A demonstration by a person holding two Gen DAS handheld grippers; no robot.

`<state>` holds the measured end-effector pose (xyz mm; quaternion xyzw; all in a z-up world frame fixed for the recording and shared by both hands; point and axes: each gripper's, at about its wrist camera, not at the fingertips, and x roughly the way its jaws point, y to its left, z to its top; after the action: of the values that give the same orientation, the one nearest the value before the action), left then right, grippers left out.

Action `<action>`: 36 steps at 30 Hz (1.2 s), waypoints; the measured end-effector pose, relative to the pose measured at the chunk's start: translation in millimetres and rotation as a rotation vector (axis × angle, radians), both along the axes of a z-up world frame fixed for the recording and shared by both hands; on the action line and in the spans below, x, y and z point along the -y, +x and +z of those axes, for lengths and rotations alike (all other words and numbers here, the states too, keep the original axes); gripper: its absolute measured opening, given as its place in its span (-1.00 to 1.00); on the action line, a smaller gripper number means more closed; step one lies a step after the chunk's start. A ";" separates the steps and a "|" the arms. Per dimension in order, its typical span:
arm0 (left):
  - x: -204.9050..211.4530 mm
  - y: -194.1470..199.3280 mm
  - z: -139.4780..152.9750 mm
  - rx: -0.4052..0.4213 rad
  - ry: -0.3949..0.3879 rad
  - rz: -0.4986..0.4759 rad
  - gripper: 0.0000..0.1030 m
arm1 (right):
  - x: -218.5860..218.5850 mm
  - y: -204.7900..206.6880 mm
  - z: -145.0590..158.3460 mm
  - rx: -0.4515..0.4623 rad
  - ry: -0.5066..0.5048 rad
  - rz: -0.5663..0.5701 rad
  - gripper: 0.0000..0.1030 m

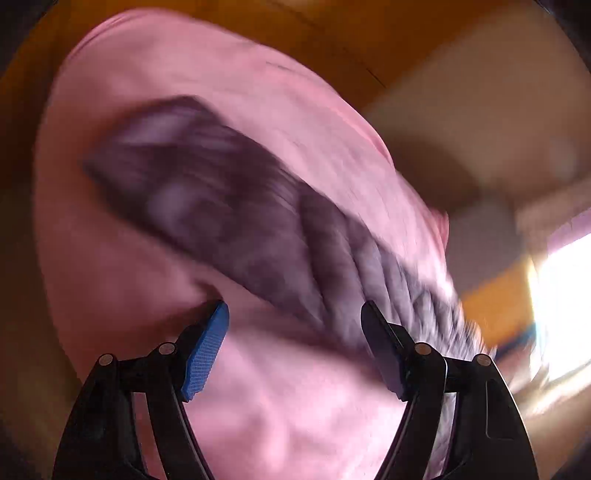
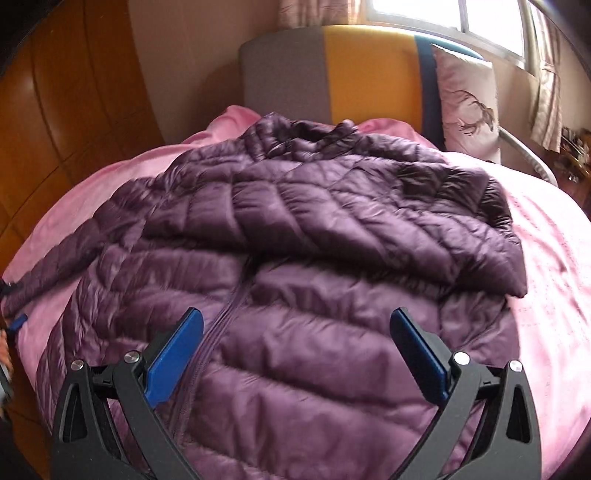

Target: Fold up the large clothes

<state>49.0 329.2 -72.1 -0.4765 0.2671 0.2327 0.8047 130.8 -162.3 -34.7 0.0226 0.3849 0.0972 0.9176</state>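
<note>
A bed with a pink sheet (image 2: 546, 280) fills most of both views. At its far end stands a headboard (image 2: 332, 74) in grey, yellow and blue panels, and a pale pillow (image 2: 467, 107) with a dark drawing leans against it on the right. On the left is a wall of orange-brown wooden panels (image 2: 62, 110); at the far right there is a bright window (image 2: 443, 14) with a light curtain (image 2: 546, 92) beside it.

The purple quilted jacket (image 2: 295, 229) lies spread on the sheet, in the middle of the bed, with its collar toward the headboard and its hem toward the near edge. Its zipper (image 2: 218, 325) runs down the front. The sleeve on the right is folded in across the chest, while the other sleeve (image 2: 59, 258) stretches out to the left edge of the bed.

The right gripper (image 2: 295, 347) hangs above the near part of the jacket with its blue pads wide apart — nothing is between them.

The left wrist view is strongly blurred. There the left gripper (image 1: 293, 347) is above the pink sheet, with the jacket only a dark smear (image 1: 207, 195) farther away. Its jaws are also wide and they hold nothing — one blue pad (image 1: 205, 354) is clear to see.
</note>
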 end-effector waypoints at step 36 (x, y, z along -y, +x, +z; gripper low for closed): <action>306.3 91.9 55.0 0.273 0.321 -1.080 0.58 | 27.8 19.6 18.5 -0.085 0.472 0.049 0.41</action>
<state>140.9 22.9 -17.1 -0.1700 0.3276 -0.2370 0.8987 150.4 -190.1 -16.2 0.2313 0.3901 0.2055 0.8672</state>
